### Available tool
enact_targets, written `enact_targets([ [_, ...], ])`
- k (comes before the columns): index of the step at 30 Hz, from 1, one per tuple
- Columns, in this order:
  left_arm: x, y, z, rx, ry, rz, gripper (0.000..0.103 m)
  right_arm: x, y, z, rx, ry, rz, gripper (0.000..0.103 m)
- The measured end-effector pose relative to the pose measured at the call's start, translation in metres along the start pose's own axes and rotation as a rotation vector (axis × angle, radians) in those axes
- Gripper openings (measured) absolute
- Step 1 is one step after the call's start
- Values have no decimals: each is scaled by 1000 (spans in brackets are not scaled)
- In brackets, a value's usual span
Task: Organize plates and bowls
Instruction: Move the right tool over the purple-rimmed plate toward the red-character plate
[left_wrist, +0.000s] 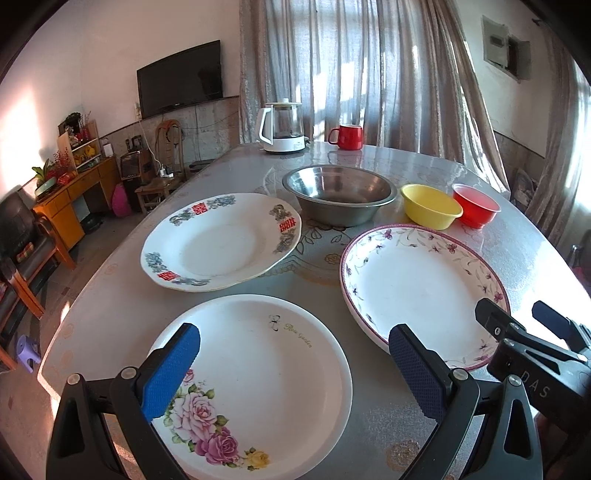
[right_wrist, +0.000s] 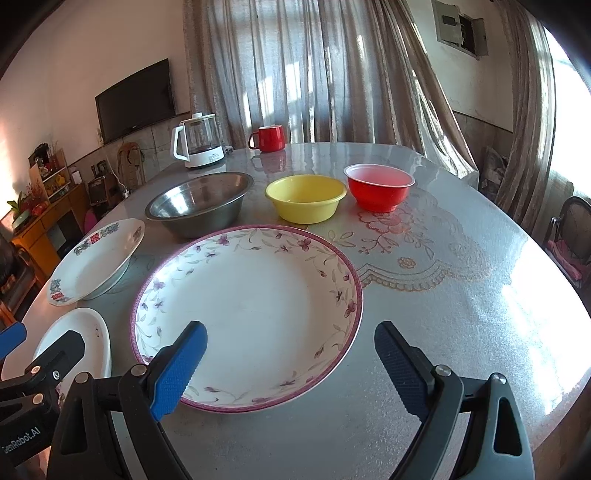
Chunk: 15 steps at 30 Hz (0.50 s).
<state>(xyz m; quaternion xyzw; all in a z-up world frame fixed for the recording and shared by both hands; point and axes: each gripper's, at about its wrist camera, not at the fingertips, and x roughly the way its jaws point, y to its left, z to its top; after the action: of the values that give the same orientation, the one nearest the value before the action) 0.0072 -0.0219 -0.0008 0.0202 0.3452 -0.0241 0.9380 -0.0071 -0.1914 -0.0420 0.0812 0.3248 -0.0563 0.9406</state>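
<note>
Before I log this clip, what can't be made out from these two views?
- Rose plate: near rim cut off by the bottom edge and left tool in the left wrist view; mostly hidden in the right.
- Purple-rimmed plate: near rim behind the right tool finger.
- Steel bowl: contents unclear from glare.
- Red bowl: filled or lidded, cannot tell.
- Shelf items, far left: too small.

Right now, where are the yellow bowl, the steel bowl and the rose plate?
yellow bowl (right_wrist: 306, 199): right wrist view, inner wall.
steel bowl (right_wrist: 199, 206): right wrist view, inside.
rose plate (left_wrist: 269, 373): left wrist view, bare centre.
</note>
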Motion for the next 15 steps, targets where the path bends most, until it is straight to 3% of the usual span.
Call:
enact_targets([
  [5,9,-5,8,31,44,-54,103,3,-15,5,27,8,28,93],
  [10,21,-3,23,30,104,-160,103,12,-45,11,100,53,43,82],
  [15,33,-6,39,62,144,-284,103,25,-66,11,139,104,48,51],
])
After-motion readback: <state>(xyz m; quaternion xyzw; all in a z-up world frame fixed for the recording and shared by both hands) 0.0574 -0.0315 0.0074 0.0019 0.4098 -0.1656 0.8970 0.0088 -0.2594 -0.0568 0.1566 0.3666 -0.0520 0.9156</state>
